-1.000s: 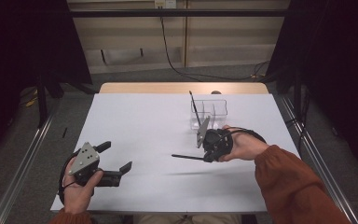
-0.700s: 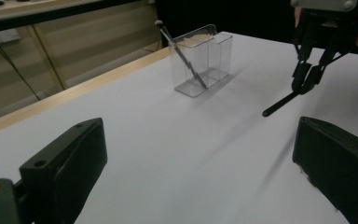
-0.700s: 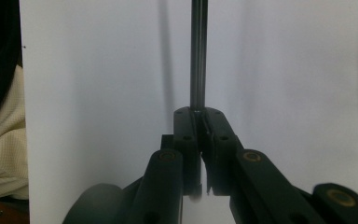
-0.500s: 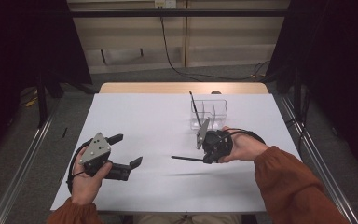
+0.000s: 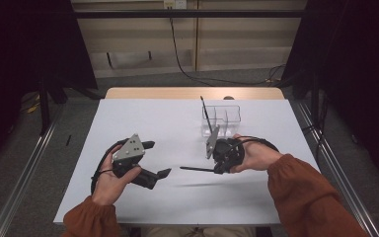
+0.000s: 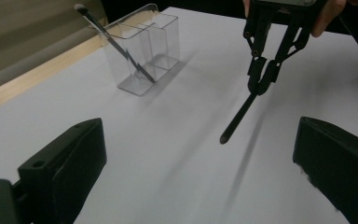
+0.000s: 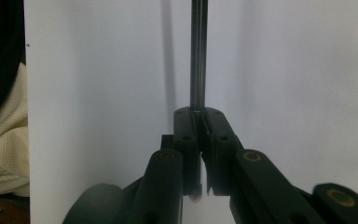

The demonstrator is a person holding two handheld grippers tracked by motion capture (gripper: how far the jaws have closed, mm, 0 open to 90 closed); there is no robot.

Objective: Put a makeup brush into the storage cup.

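On the white bench (image 5: pixel 128 118), toward its right side, the right claw (image 5: pixel 216 169) is clamped tight on a thin black stick (image 5: pixel 197 169), which juts out level toward the left, held clear above the bench surface with its shadow lying below it. Seen from the right gripper view, the two jaws press together around the end of the stick (image 7: pixel 198 56), which runs straight away from the camera. Seen from the left gripper view, the right claw (image 6: pixel 261 86) hangs down from the person's hand with the stick (image 6: pixel 237 119) slanting from its tip toward the bench.

Just behind the right hand stands a clear plastic organiser (image 5: pixel 226 116) with several compartments. A second dark stick (image 5: pixel 205 111) leans in its left compartment, upper end tilted to the left; the left gripper view shows this stick (image 6: pixel 112 42) has a pale tip.

Toward the left front of the bench, the left claw (image 5: pixel 155 160) is held in the person's left hand, jaws spread wide with nothing between them, pointing right toward the held stick but well apart from it.
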